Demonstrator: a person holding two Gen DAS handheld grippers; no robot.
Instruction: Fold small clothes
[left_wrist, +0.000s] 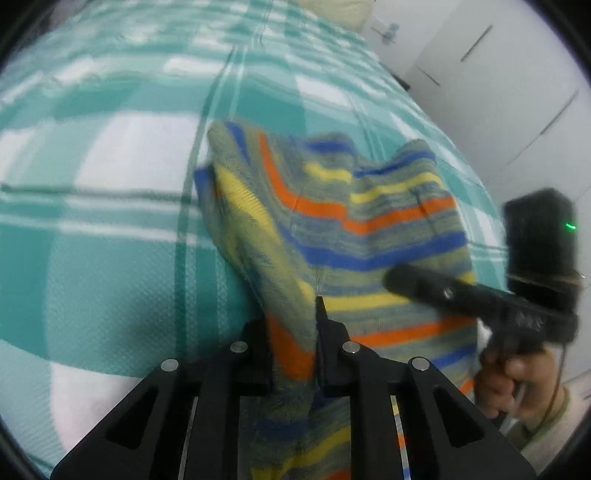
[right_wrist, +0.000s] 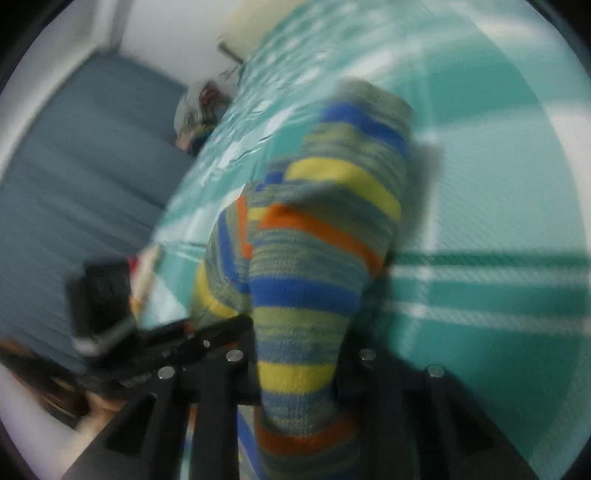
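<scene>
You are working over a bed (left_wrist: 110, 229) with a soft, bumpy cover in green and white checks. On one side stand white cupboard doors (left_wrist: 498, 92) with thin dark handles. On the other side there is a flat grey-blue mattress (right_wrist: 81, 155), with a small blurry pile of things (right_wrist: 199, 114) at the bed's far edge.

The striped knit garment (left_wrist: 332, 221) is thick and fuzzy, with orange, yellow, blue and grey-green bands. It is held up above the cover near the bed's cupboard-side edge, and its far end droops toward the cover.

Your left gripper (left_wrist: 291, 332) pinches a bunched fold of the garment between its black fingers. Your right gripper (right_wrist: 295, 373) has a wide strip of the garment between its fingers too, and your hand (left_wrist: 517, 376) holds its handle.
</scene>
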